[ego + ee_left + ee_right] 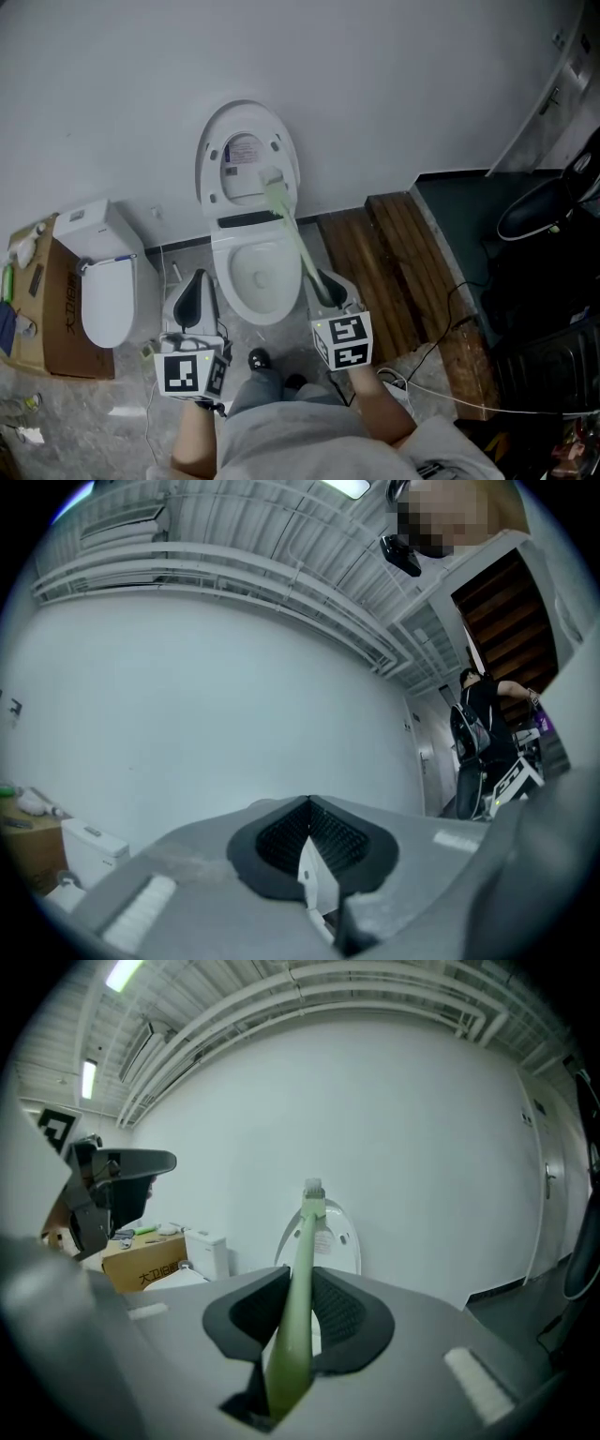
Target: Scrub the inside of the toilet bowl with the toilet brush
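Clamping the green toilet brush (298, 246) by its handle, the right tool (328, 286) hangs right of the toilet bowl (228, 286). The brush slants up and away, head against the raised lid (225, 141). The left tool (195, 298), jaws together, is held left of the bowl.

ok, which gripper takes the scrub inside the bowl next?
Right. The right gripper is shut on the green toilet brush, whose head is up by the raised lid, above the toilet bowl. The left gripper is shut, holding nothing.
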`<state>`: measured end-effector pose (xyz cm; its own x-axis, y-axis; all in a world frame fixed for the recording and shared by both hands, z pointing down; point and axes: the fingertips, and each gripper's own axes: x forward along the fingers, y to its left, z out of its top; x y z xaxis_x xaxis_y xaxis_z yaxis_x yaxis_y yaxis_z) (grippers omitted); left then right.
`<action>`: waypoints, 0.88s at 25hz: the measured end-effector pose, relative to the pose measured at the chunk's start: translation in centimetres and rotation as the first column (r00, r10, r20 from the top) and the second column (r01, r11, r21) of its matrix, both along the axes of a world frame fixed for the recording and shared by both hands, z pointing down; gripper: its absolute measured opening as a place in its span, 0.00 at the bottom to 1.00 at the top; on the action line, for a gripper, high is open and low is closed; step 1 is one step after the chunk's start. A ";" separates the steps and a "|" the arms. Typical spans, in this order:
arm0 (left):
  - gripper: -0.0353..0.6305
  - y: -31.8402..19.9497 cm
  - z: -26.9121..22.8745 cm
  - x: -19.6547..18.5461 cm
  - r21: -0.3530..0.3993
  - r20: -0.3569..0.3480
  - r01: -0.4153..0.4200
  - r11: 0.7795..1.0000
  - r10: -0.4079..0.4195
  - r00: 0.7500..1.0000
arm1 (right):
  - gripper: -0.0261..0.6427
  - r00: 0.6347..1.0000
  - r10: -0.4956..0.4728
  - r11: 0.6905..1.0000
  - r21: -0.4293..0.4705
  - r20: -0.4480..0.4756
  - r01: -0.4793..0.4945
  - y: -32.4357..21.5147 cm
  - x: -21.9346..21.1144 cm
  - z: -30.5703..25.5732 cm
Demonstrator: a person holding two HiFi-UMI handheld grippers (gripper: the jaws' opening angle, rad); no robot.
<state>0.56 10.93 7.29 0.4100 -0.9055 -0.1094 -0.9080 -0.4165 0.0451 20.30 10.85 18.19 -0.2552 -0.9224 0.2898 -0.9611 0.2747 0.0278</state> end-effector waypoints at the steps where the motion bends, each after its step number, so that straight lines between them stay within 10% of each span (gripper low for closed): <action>1: 0.06 0.0 -0.1 0.0 0.001 -0.003 0.000 1.000 0.000 1.000 | 0.15 1.000 0.002 1.000 0.011 -0.002 -0.002 0.0 0.1 -0.3; 22: 0.06 0.4 -0.5 0.0 -0.019 -0.034 -0.019 1.000 0.018 0.999 | 0.15 0.997 0.075 0.983 0.170 0.014 -0.076 0.8 1.5 -4.8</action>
